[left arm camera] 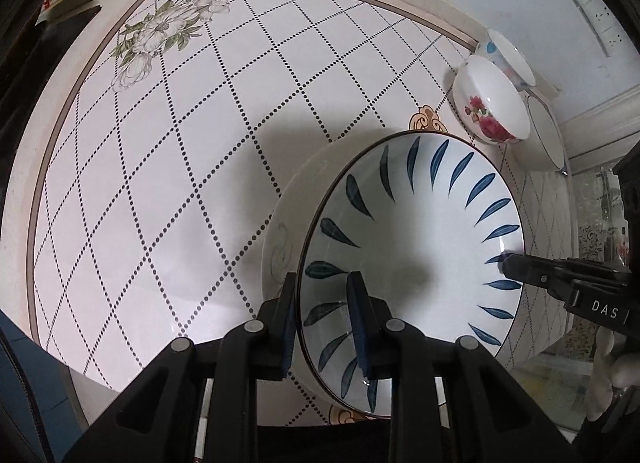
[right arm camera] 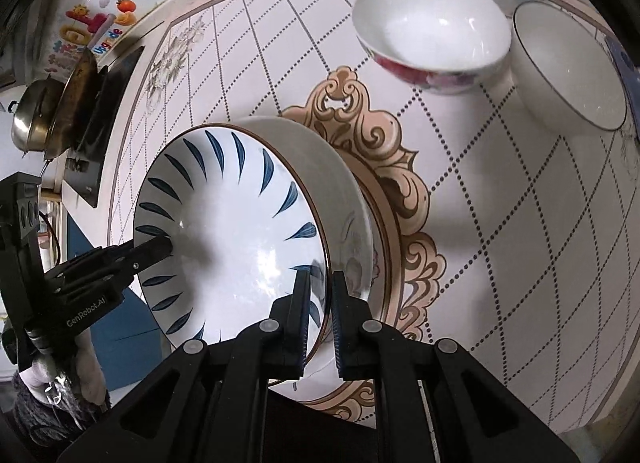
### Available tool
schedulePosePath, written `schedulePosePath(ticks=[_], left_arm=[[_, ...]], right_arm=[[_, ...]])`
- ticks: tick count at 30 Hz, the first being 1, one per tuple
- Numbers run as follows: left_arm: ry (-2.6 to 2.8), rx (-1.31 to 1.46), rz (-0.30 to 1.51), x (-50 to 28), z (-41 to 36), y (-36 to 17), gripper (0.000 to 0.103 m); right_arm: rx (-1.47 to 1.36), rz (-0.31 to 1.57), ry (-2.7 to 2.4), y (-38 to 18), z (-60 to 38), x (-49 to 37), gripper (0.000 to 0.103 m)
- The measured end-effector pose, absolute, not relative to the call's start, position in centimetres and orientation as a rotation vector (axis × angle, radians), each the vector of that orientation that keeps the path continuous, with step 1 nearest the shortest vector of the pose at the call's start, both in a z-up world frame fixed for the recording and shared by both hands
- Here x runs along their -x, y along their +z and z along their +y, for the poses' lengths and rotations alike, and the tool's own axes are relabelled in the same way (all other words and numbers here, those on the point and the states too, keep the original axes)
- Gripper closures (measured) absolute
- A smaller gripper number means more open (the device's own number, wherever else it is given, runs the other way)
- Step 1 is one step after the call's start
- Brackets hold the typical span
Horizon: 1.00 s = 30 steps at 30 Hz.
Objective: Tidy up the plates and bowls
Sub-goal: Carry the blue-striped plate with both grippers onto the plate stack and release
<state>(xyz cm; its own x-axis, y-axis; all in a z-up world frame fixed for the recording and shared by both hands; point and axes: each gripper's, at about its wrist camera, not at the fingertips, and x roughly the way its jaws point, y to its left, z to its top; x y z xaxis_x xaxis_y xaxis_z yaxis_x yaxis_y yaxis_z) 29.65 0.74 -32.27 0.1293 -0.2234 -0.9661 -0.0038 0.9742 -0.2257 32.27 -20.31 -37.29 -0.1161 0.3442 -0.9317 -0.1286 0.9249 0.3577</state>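
Observation:
A wide white bowl with blue leaf strokes (left arm camera: 416,247) sits on top of another white dish (left arm camera: 280,239) on the tiled table. My left gripper (left arm camera: 324,303) is shut on the blue-leaf bowl's near rim, one finger inside and one outside. My right gripper (right arm camera: 320,303) is shut on the opposite rim of the same bowl (right arm camera: 236,231); its tip also shows in the left wrist view (left arm camera: 520,267). The left gripper's tip shows in the right wrist view (right arm camera: 156,251). The dish underneath shows in the right wrist view (right arm camera: 360,231).
A rose-patterned bowl (left arm camera: 490,99), a blue-spotted bowl (left arm camera: 504,51) and a plain white bowl with a dark rim (left arm camera: 544,135) stand at the table's far right. A stove with pots (right arm camera: 60,103) stands beyond the table edge. The table (left arm camera: 160,167) has a diamond-dot pattern.

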Motion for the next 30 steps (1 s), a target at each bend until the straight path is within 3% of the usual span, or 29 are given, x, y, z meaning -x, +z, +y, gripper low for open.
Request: schedulePosePath(ticks=[30], left_arm=[[-0.214,0.145,1.465,-30.3,-0.4,-33.3,0.081]], right_arm=[[-0.271,1.605,0.243,-39.3,-20.2,-31.1,0.09]])
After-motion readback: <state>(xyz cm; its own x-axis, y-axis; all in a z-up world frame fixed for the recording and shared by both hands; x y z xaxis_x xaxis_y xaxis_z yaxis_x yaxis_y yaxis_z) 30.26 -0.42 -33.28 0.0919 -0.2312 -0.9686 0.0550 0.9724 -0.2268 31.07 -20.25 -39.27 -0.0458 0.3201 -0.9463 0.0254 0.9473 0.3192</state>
